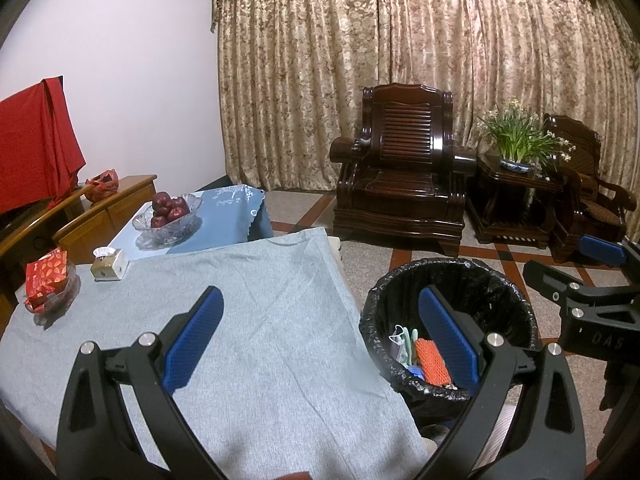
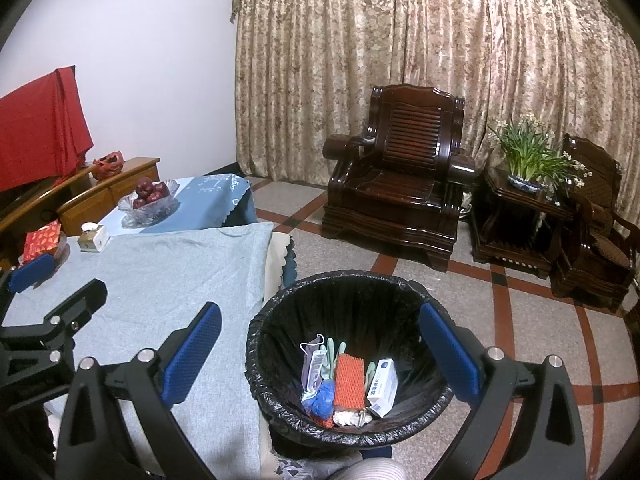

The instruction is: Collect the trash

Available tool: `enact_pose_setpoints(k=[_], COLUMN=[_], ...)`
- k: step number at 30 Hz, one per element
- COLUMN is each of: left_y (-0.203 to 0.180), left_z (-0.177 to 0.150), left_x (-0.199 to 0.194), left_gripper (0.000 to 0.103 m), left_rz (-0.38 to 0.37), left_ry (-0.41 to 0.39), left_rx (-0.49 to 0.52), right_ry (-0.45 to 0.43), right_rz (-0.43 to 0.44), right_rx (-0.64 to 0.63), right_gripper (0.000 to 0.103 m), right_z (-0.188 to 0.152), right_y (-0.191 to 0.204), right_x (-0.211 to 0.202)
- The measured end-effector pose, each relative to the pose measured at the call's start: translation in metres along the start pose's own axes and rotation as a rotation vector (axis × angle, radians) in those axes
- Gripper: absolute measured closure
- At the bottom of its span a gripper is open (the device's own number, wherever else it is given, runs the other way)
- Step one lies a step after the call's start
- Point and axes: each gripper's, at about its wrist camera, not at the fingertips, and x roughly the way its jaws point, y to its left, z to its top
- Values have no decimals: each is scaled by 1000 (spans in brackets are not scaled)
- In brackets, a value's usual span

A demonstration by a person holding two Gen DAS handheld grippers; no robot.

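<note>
A round bin lined with a black bag (image 2: 340, 280) stands on the floor at the table's right edge. In it lie an orange foam net (image 2: 350, 380), a white box (image 2: 382, 386), a face mask (image 2: 312, 364), green gloves and a blue scrap. My right gripper (image 2: 320, 312) hangs open above the bin's left rim, nothing between its blue pads. My left gripper (image 1: 320, 300) is open and empty over the grey-blue tablecloth (image 1: 260, 320), its right finger over the bin (image 1: 500, 276). Each gripper shows at the edge of the other's view: left gripper (image 2: 60, 280), right gripper (image 1: 568, 260).
At the table's far left sit a red packet in a glass dish (image 1: 46, 276) and a small box (image 1: 110, 266). A bowl of apples (image 1: 170, 216) stands on a second table behind. Dark wooden armchairs (image 1: 400, 176) and a side table with a plant (image 1: 516, 148) line the curtain.
</note>
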Motion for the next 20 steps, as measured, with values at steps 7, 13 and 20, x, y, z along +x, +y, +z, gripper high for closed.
enact_pose_setpoints(k=[7, 13, 20], left_y=[0, 1, 0], left_z=[0, -1, -3], left_x=[0, 2, 4], left_gripper=[8, 8, 7], left_rz=[-1, 3, 7], left_ry=[1, 5, 10], left_rx=[-1, -5, -6], right_ry=[5, 4, 5], right_rz=[0, 0, -1], right_rx=[-1, 0, 0], right_gripper=[6, 6, 6], right_z=[0, 0, 1], right_y=[-1, 0, -1], right_x=[0, 1, 1])
